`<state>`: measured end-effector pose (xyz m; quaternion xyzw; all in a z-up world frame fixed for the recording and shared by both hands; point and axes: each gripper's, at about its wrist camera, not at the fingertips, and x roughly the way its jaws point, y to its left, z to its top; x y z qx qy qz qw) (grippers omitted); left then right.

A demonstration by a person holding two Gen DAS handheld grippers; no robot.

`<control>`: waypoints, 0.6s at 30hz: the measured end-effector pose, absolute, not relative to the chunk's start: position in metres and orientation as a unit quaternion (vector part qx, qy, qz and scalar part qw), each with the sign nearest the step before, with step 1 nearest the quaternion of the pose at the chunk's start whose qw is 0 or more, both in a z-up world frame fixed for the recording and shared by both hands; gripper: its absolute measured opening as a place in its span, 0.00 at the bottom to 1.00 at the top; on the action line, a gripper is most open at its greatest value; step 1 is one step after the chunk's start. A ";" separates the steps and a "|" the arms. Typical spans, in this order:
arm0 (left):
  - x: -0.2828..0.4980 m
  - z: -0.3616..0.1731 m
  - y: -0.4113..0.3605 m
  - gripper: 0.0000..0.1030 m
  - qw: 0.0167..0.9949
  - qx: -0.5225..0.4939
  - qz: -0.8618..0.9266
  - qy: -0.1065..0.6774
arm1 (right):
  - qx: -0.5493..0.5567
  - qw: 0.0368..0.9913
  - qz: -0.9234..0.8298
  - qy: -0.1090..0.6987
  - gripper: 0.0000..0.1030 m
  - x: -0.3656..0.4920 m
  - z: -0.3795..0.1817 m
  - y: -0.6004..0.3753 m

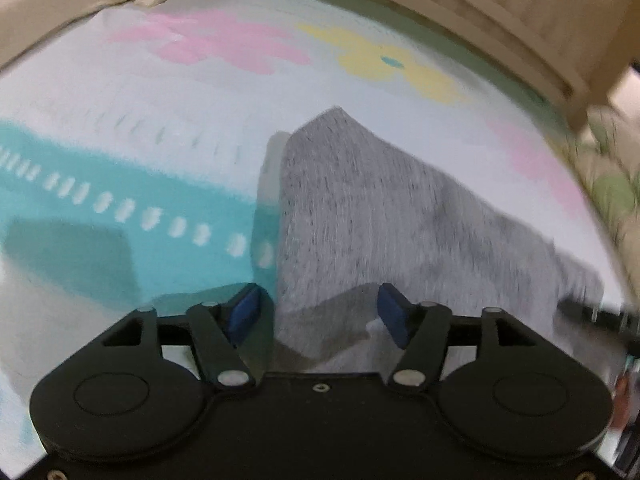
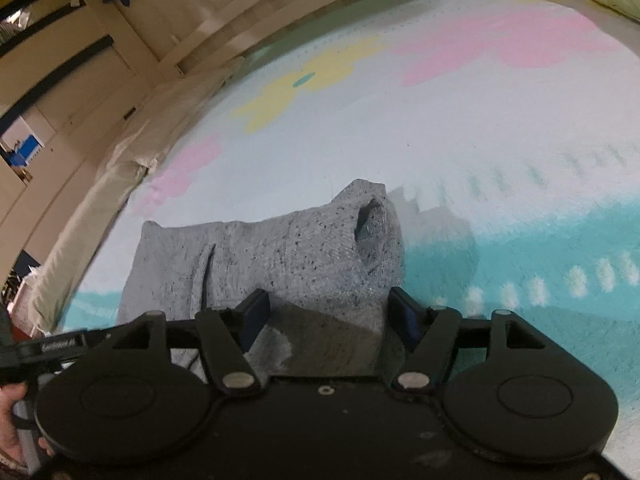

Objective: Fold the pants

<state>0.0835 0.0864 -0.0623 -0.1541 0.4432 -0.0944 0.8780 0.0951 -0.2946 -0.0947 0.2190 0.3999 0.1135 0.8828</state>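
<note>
Both tongs spread wide, gripping nothing: left gripper (image 1: 318, 312), right gripper (image 2: 326, 316). Just ahead on flowered bedspread (image 1: 120, 92): grey pants (image 1: 372, 208), apparently folded into a compact block. Perhaps only smoothing left.

I see the pants (image 2: 280, 256) lying on the bed (image 2: 440, 128) at twelve o'clock from both claws, its frame (image 1: 500, 12) beyond.

Bright, even light; motion blur, fisheye-warped edges.
</note>
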 end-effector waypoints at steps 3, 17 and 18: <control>0.083 -0.059 0.082 0.18 0.879 -0.154 -0.114 0.437 | 0.201 0.887 0.119 0.398 0.38 0.090 -0.090 -0.291; 0.098 0.036 0.072 0.11 0.938 -0.089 -0.088 0.323 | 0.060 0.940 0.152 0.299 0.20 0.107 0.016 -0.204; 0.111 0.039 0.077 0.11 0.939 -0.094 -0.080 0.322 | 0.060 0.942 0.155 0.293 0.20 0.118 0.020 -0.198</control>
